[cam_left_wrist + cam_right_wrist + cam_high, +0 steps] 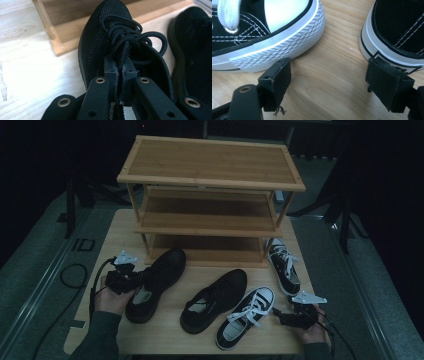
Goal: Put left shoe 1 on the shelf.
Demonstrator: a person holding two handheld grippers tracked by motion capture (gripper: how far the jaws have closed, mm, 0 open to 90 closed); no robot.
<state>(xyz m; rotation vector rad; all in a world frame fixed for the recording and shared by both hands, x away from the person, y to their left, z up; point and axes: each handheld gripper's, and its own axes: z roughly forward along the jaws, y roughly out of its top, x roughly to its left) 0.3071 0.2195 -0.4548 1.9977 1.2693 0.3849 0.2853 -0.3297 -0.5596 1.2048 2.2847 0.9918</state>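
Note:
A black mesh shoe (156, 281) (100, 37) lies on the table with its toe toward a wooden shoe rack (210, 195). My left gripper (131, 279) (121, 66) is shut on that shoe at the laces and tongue, its jaws nearly touching. Its mate, a second black shoe (215, 300) (195, 50), lies to the right. My right gripper (280, 317) (332, 75) stands open low over the table. It sits between the white toe of one black canvas sneaker (247, 316) (274, 37) and the heel of another (283, 265) (397, 32), holding nothing.
The rack has three tiers and stands at the far half of the light wooden table (120, 240); its bottom shelf (70, 30) is just beyond the held shoe. Cables trail off the table's left and right edges. Dark floor surrounds the table.

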